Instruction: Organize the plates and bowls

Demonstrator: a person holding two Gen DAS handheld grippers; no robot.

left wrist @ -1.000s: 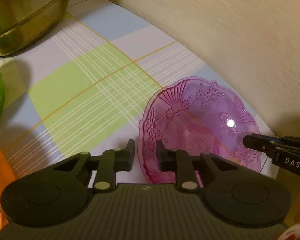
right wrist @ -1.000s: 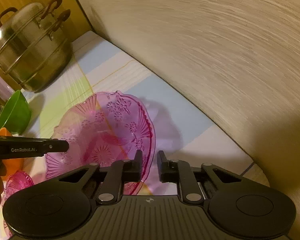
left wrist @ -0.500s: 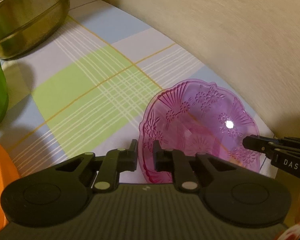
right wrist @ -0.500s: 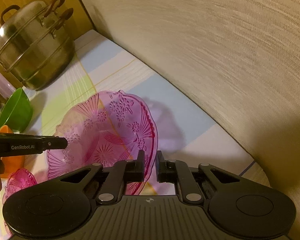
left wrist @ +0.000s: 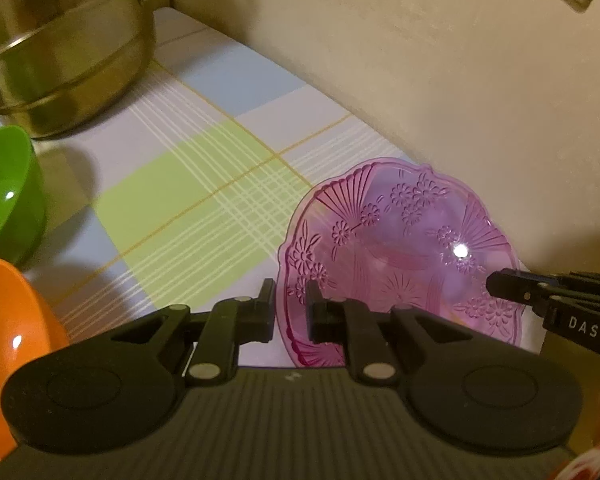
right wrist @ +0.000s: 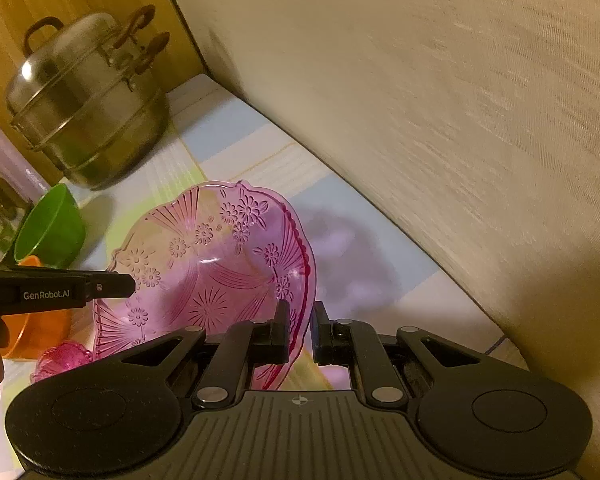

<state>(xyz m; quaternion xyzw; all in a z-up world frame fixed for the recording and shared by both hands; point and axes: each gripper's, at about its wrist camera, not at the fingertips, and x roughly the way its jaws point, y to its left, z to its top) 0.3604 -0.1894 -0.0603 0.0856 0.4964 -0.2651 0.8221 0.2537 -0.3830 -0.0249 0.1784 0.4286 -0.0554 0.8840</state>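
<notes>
A pink see-through plate (left wrist: 400, 248) with a flower and fan pattern hangs tilted a little above the checked tablecloth (left wrist: 188, 208). My left gripper (left wrist: 290, 300) is shut on its left rim. In the right wrist view, the same plate (right wrist: 204, 264) has my right gripper (right wrist: 302, 320) shut on its right rim, and its shadow falls on the cloth beside it. Each gripper's tip also shows from the side in the other view: the right gripper (left wrist: 498, 285) and the left gripper (right wrist: 128, 284).
A steel steamer pot (right wrist: 88, 108) stands in the far left corner. A green bowl (right wrist: 48, 228) and an orange bowl (left wrist: 8, 320) sit to the left of the plate, with a small pink bowl (right wrist: 62, 358) near them. A beige wall (right wrist: 460, 120) runs close along the right.
Both grippers have closed onto the plate's rims. The plate has risen slightly off the cloth with them, and more of the pot and bowls has come into view.
</notes>
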